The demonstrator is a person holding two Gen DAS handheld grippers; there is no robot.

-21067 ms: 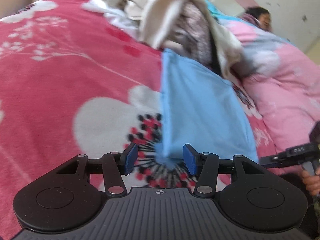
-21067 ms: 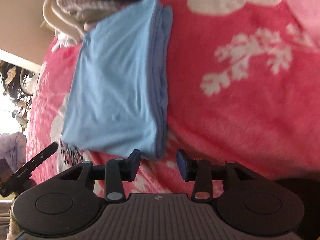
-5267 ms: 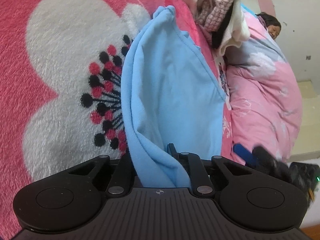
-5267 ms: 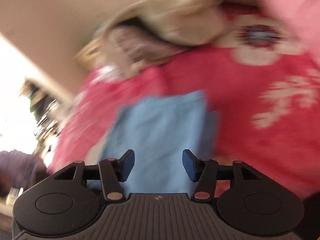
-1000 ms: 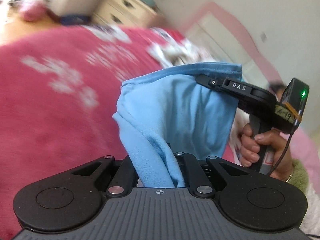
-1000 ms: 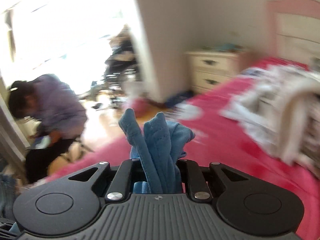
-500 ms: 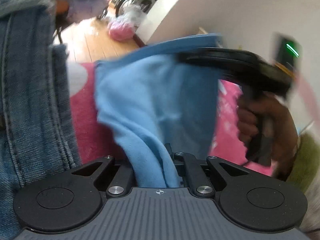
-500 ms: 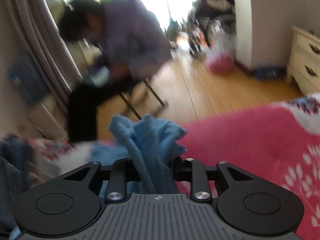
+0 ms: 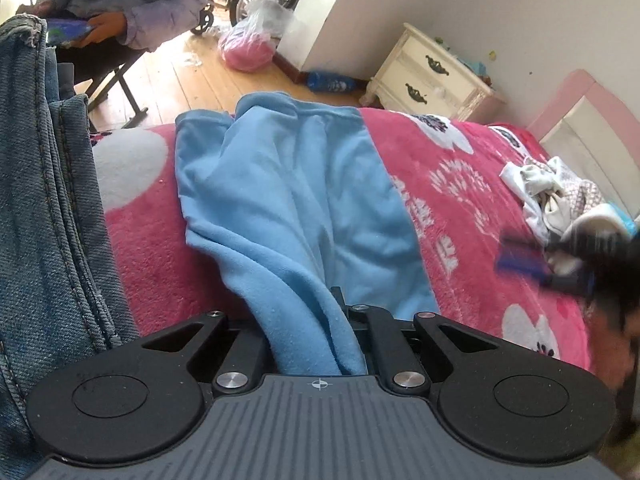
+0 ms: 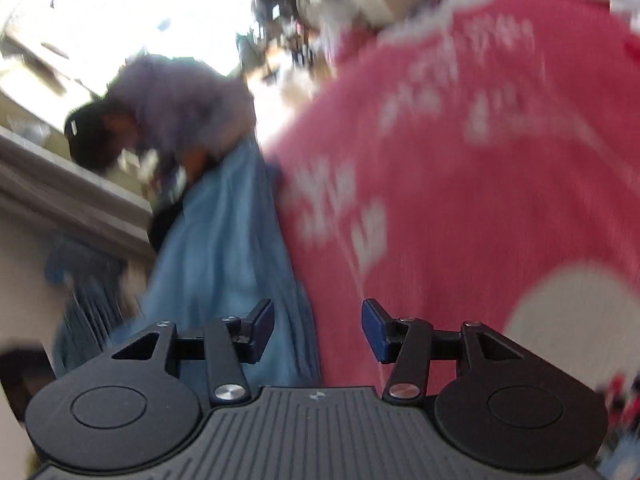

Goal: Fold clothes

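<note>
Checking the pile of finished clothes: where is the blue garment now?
In the left wrist view, the blue garment lies on the pink floral blanket, beside the jeans, one end clamped in the left gripper.

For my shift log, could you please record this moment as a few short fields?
surface: pink floral blanket
garment: blue garment, spread on the blanket, one end bunched
left gripper: shut on the bunched end
right gripper: open, empty, blurred view
nearby: jeans at left; unfolded clothes pile at far right
</note>
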